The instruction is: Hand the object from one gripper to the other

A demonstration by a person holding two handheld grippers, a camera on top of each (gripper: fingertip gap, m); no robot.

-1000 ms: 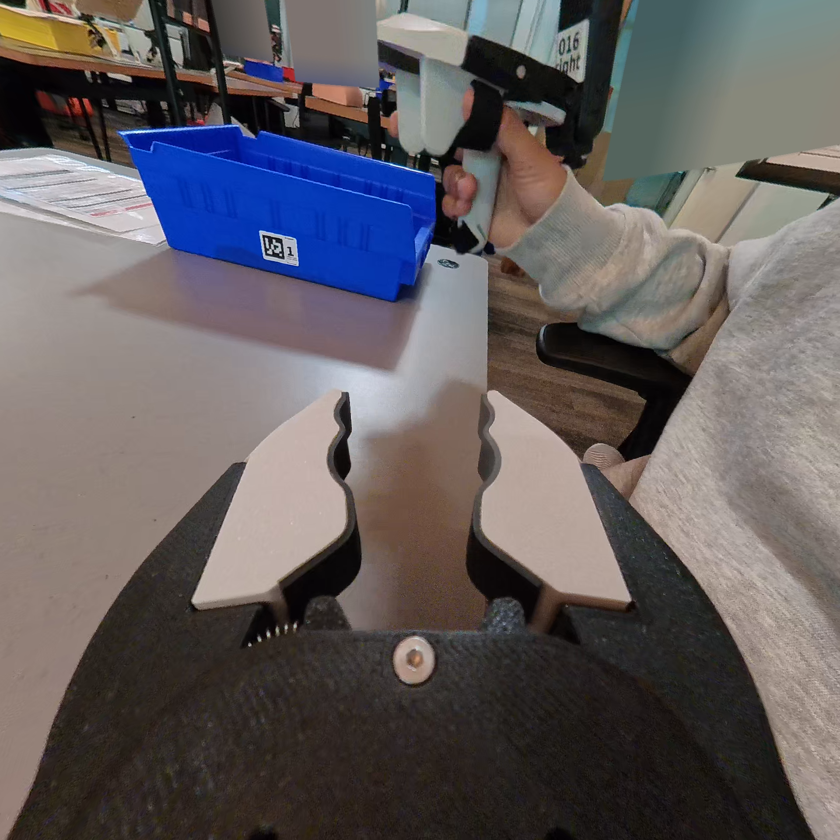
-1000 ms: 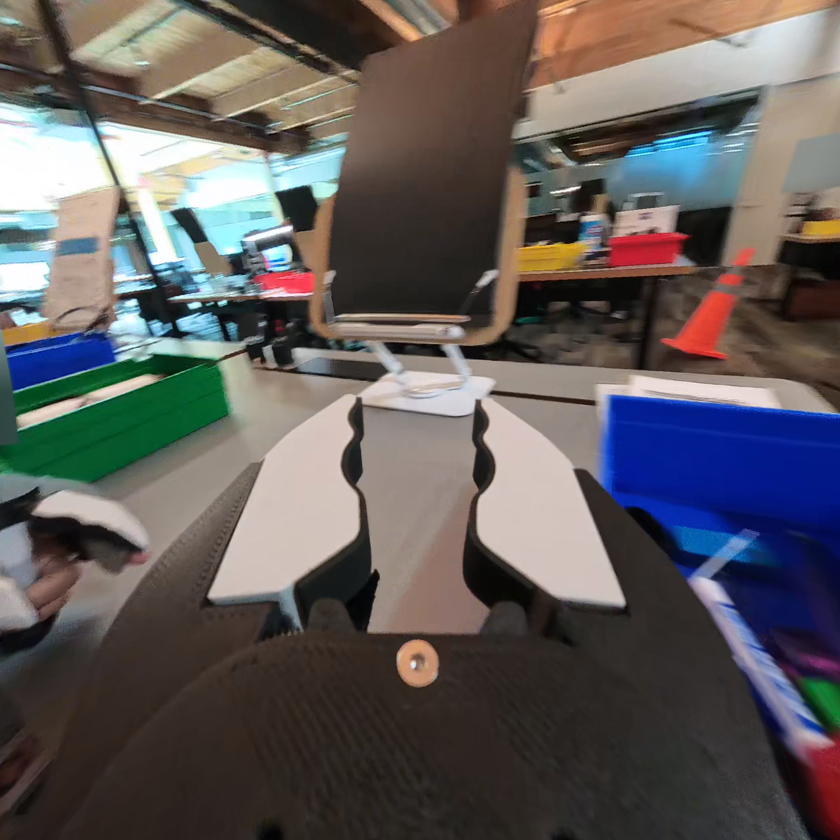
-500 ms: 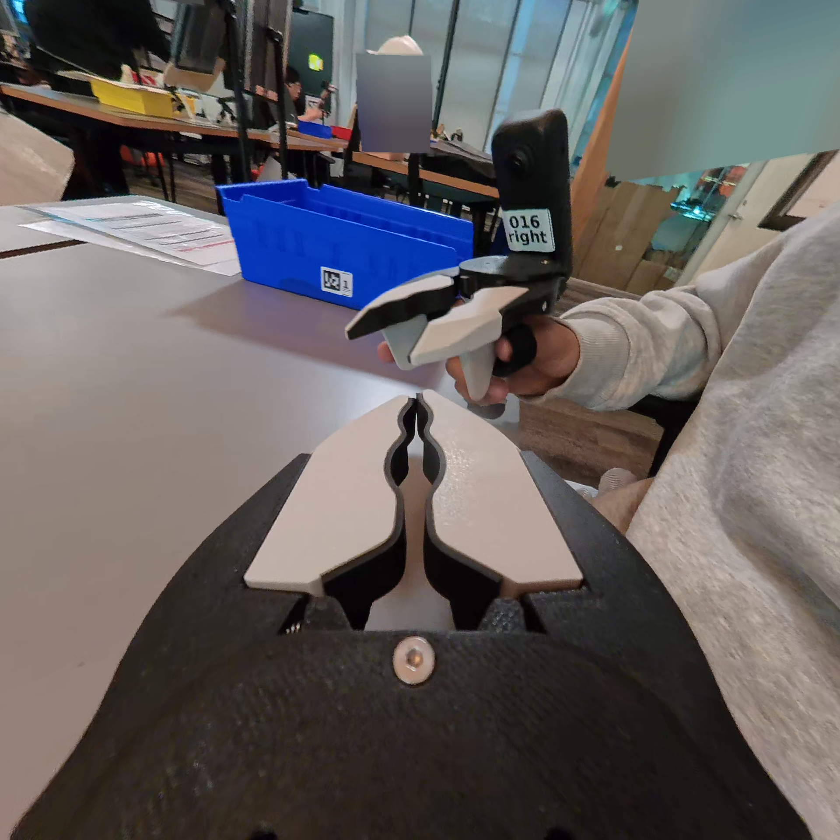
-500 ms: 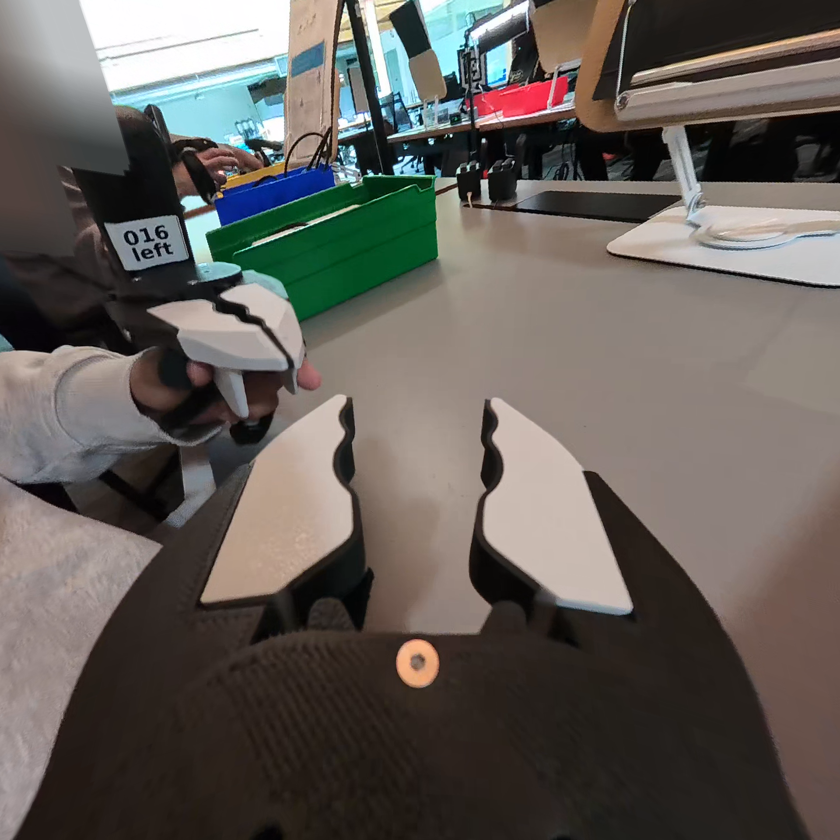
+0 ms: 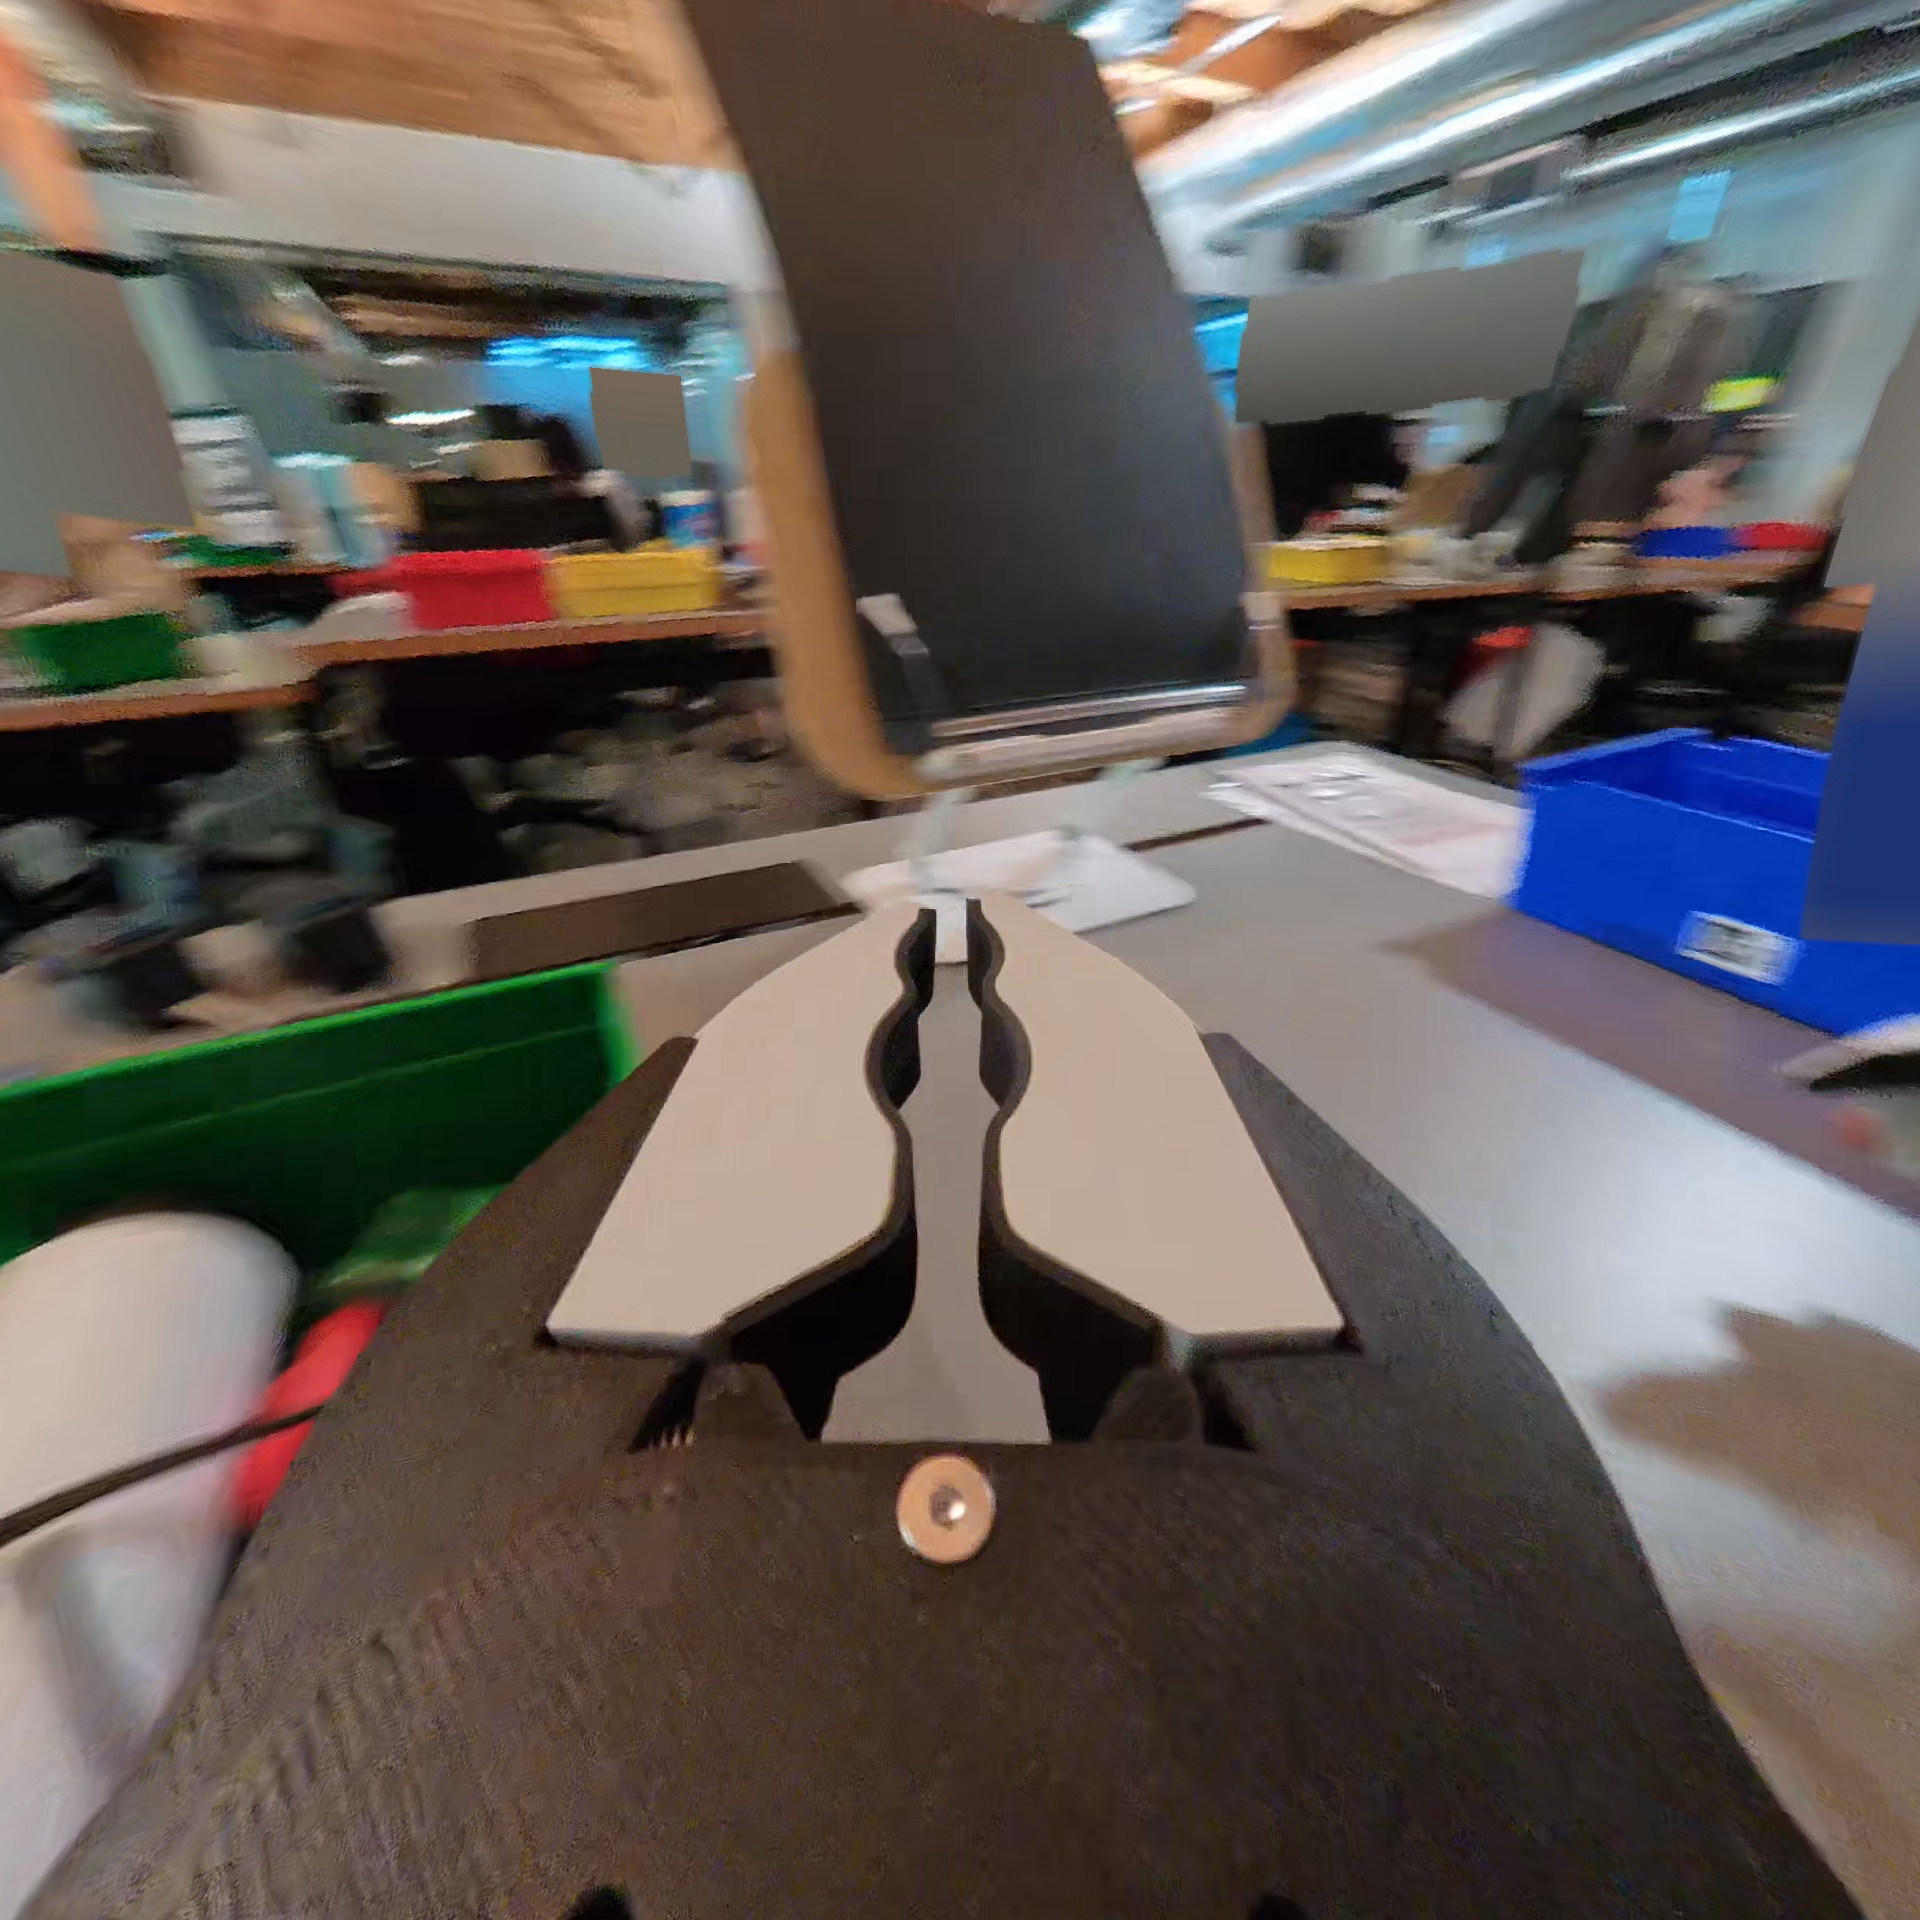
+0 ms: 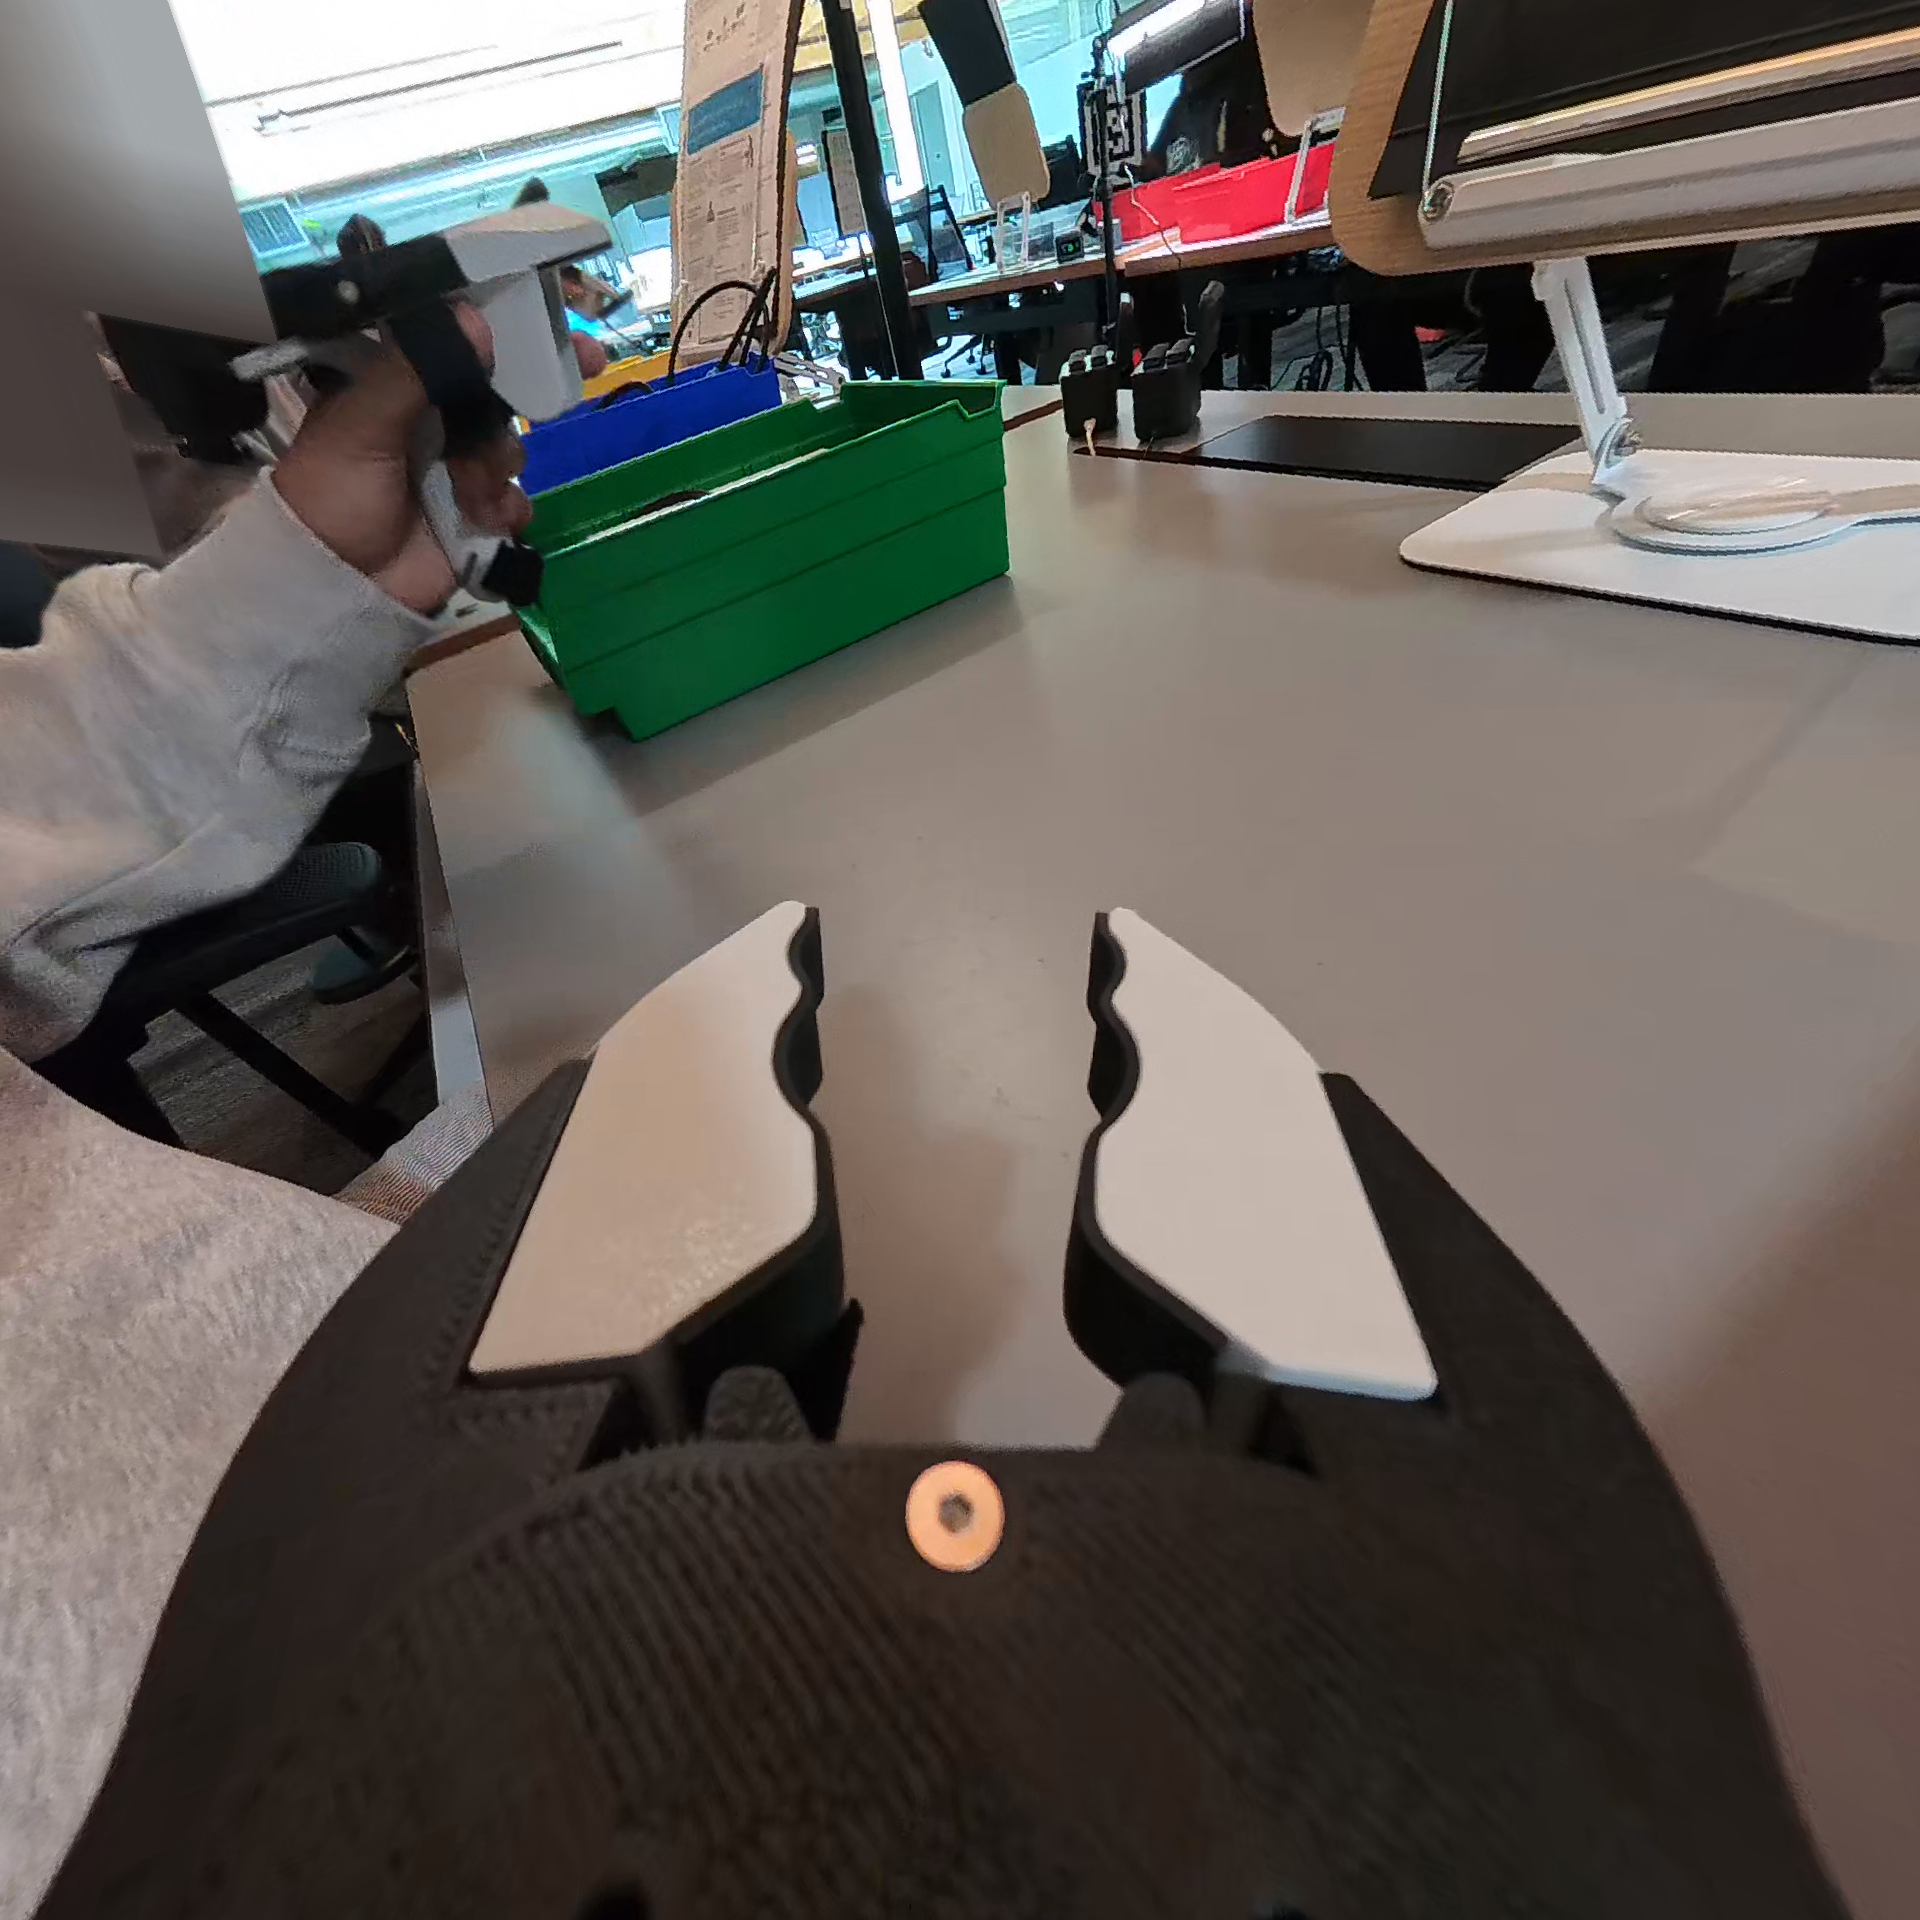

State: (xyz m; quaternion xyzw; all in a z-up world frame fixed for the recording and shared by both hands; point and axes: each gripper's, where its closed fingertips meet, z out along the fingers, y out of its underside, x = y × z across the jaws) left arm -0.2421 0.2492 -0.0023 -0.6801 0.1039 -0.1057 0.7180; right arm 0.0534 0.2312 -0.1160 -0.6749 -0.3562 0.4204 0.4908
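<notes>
My left gripper (image 5: 945,914) is empty, its jaws almost together with only a narrow slit between them. It hovers by the near corner of a green bin (image 5: 312,1091) that holds a white roll (image 5: 125,1371) and a red item (image 5: 312,1382); this view is blurred. In the right wrist view the left gripper (image 6: 551,244) is held up in a hand over the green bin's (image 6: 779,561) left end. My right gripper (image 6: 951,925) is open and empty, low over the grey table (image 6: 1247,790). No object is held by either gripper.
A dark screen on a white stand (image 5: 997,436) stands at the back of the table, its base (image 6: 1662,561) to the right. A blue bin (image 5: 1662,862) sits at the right, and a black mat (image 6: 1351,452) lies behind. A chair (image 6: 260,914) is off the table's left edge. My right fingertips sit around 30 cm from my left ones.
My left gripper has swung away from the right gripper, risen and turned toward the green bin and screen; its jaws have parted slightly. My right gripper stays open and has barely moved.
</notes>
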